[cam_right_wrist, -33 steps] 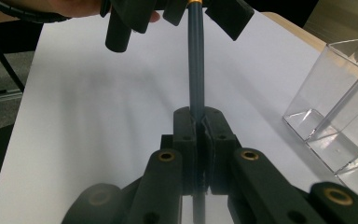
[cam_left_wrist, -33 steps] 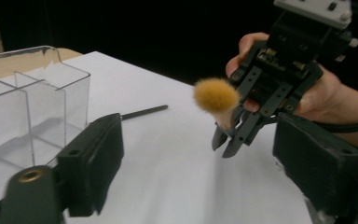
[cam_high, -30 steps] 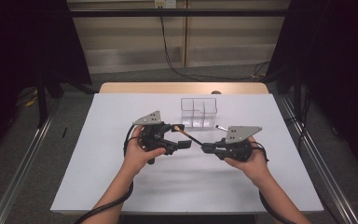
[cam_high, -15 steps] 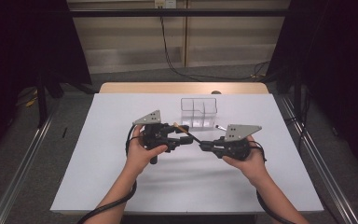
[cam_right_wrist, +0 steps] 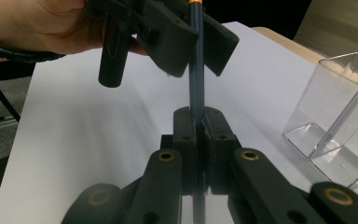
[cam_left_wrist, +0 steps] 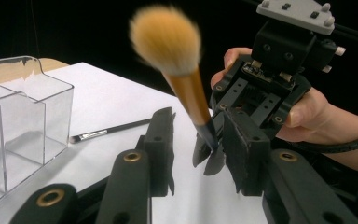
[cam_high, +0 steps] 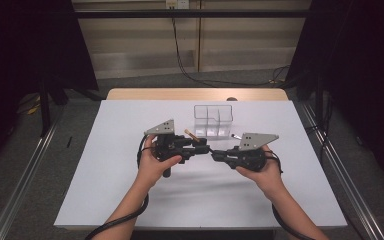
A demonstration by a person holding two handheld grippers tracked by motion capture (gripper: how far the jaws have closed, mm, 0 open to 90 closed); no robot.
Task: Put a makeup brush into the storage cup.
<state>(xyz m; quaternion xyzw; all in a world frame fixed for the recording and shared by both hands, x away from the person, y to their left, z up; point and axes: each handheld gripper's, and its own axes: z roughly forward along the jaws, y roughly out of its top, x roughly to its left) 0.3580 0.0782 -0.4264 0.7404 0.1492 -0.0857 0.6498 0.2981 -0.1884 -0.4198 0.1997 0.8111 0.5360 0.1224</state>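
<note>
A: Status, L to R. Left gripper [cam_high: 204, 148]?

B: Held over the white table [cam_high: 105, 190], approx. mid-table, pointing toward the right gripper. Jaws part open and have just been closing. The makeup brush [cam_left_wrist: 177, 60] handle stands between them; in the left gripper view there is a gap between the handle and the near jaw, so no firm clamp is seen. Contact w/ the other jaw: cannot tell.

A: Brush orientation?

B: Tan bristle head up in the left gripper view, gold ferrule below it, dark handle running down to the right gripper [cam_right_wrist: 200, 122]. In the high view the brush spans the gap between both tools.

A: Right gripper?

B: Jaws fully closed on the dark handle end; pads press it from both sides, per the right gripper view. The hand [cam_high: 260, 172] grips the tool body.

A: Other items?

B: Clear organizer [cam_high: 213, 120] w/ compartments, just beyond the grippers toward the table's far edge. A second, thin brush [cam_left_wrist: 107, 131] lies flat on the table near the organizer.
</note>
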